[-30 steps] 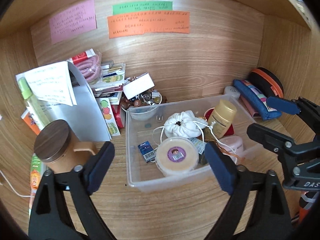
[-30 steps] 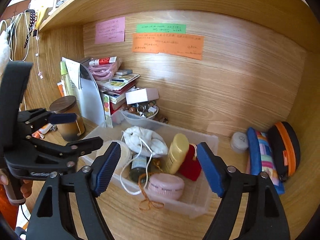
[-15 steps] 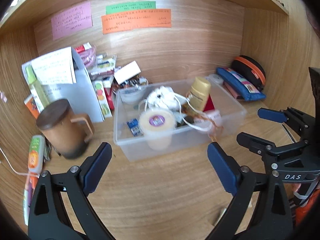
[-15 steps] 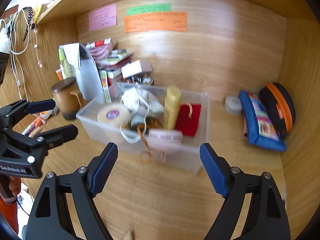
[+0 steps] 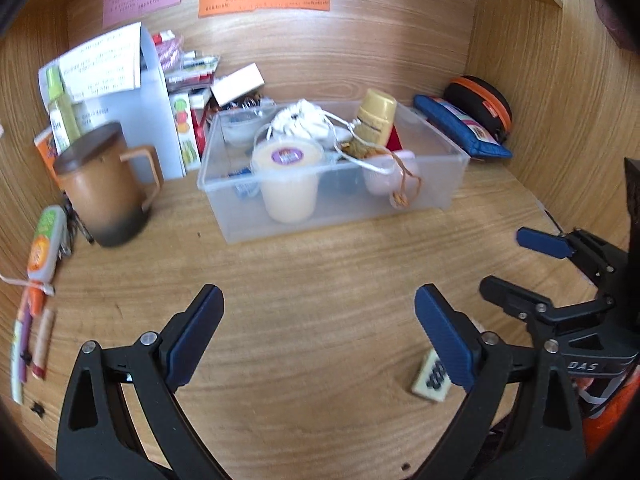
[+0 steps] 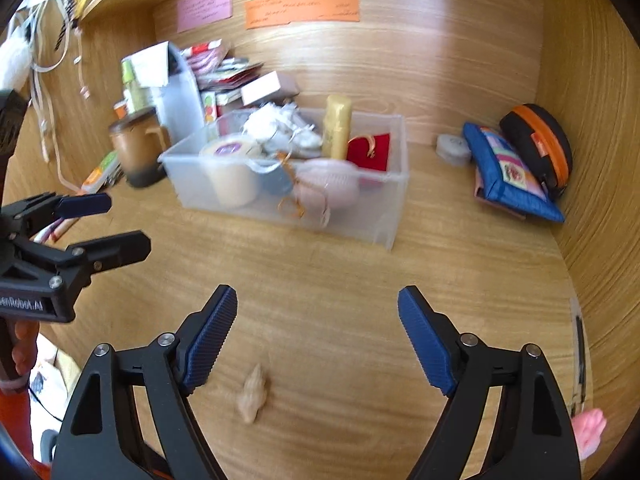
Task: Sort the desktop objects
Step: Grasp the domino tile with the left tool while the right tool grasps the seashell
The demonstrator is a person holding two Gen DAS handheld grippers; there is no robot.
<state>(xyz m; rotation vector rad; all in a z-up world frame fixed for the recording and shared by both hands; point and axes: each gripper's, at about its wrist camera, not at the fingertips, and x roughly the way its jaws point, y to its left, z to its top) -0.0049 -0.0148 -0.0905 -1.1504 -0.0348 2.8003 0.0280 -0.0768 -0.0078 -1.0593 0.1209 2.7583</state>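
Note:
A clear plastic bin point(image 5: 436, 184) point(image 6: 384, 216) sits at the back of the wooden desk, holding a cream tub point(image 5: 287, 184), a white drawstring pouch point(image 5: 302, 122), a tan bottle point(image 5: 374, 120), a pink case point(image 6: 332, 184) and a red pouch point(image 6: 370, 152). My left gripper point(image 5: 318, 336) is open and empty, well in front of the bin. My right gripper point(image 6: 318, 336) is open and empty too, also in front of the bin. A small beige tile point(image 5: 431, 376) lies by the left gripper's right finger; it also shows blurred in the right wrist view point(image 6: 253, 392).
A brown lidded mug point(image 5: 102, 192) stands left of the bin, with a paper holder point(image 5: 120, 96) and stacked boxes behind. Pens point(image 5: 32, 336) lie at the far left. A blue pencil case point(image 6: 508, 176), a black-orange pouch point(image 6: 538, 144) and a small round tin point(image 6: 452, 148) sit at right.
Both grippers have pulled back from the bin toward the desk's front. The bin now looks smaller and farther, and the small beige tile has come into view.

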